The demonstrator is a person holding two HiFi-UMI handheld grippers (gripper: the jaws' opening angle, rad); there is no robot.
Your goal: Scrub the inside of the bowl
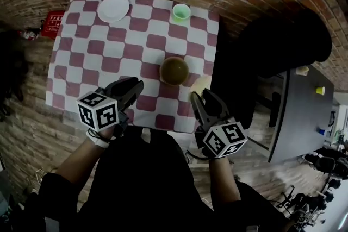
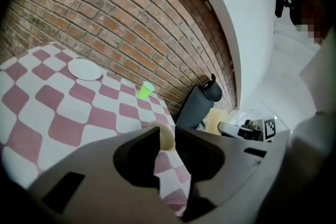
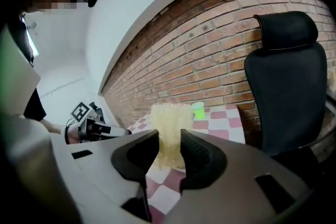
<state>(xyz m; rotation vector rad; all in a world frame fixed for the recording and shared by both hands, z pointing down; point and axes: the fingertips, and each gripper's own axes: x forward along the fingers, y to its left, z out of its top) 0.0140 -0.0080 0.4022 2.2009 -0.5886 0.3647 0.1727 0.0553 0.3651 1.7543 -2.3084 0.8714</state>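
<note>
Bench (image 1: 98,57): broad bare checkered stretch at left and centre, free to pass. Bowl (image 1: 174,70) stands alone, open from above and from the left. Right gripper (image 1: 202,96), its fingers clamped on a yellow scrubber (image 1: 201,84), hangs near its front right. Plate (image 1: 113,7) and green cup (image 1: 181,11) sit well back. Black chair (image 1: 288,41) crowds the right edge.

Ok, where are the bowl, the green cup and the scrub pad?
bowl (image 1: 174,70), head view, its inside.
green cup (image 1: 181,11), head view, its mouth.
scrub pad (image 3: 170,119), right gripper view, its upper part.
</note>
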